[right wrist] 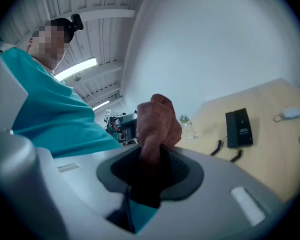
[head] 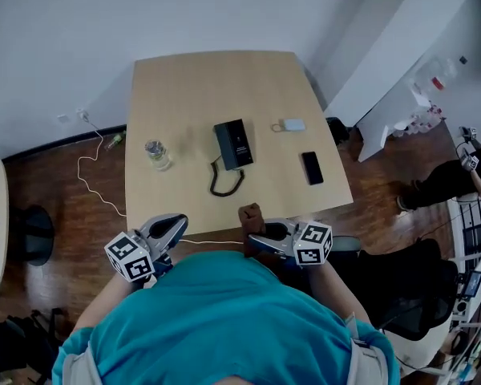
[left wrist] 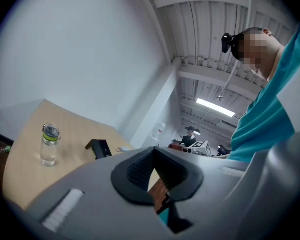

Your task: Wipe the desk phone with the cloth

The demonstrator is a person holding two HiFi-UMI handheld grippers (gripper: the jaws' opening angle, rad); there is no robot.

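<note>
The black desk phone (head: 233, 143) lies in the middle of the wooden table (head: 200, 79), its coiled cord (head: 224, 184) trailing towards me. It also shows in the left gripper view as the phone (left wrist: 99, 148) and in the right gripper view as the phone (right wrist: 239, 128). My right gripper (head: 258, 236) hovers at the table's near edge, shut on a crumpled brown cloth (head: 251, 213) that sticks up from the jaws; the cloth (right wrist: 157, 119) fills the right gripper (right wrist: 155, 156). The left gripper (head: 175, 223) is off the near edge to the left, shut with nothing held; its pads (left wrist: 140, 166) meet at the tips.
A clear water bottle (head: 156, 154) stands left of the phone. A small white device (head: 291, 124) and a black mobile phone (head: 312, 168) lie on the right side. A white cable (head: 92, 175) runs over the wood floor at left. Another person sits at the far right.
</note>
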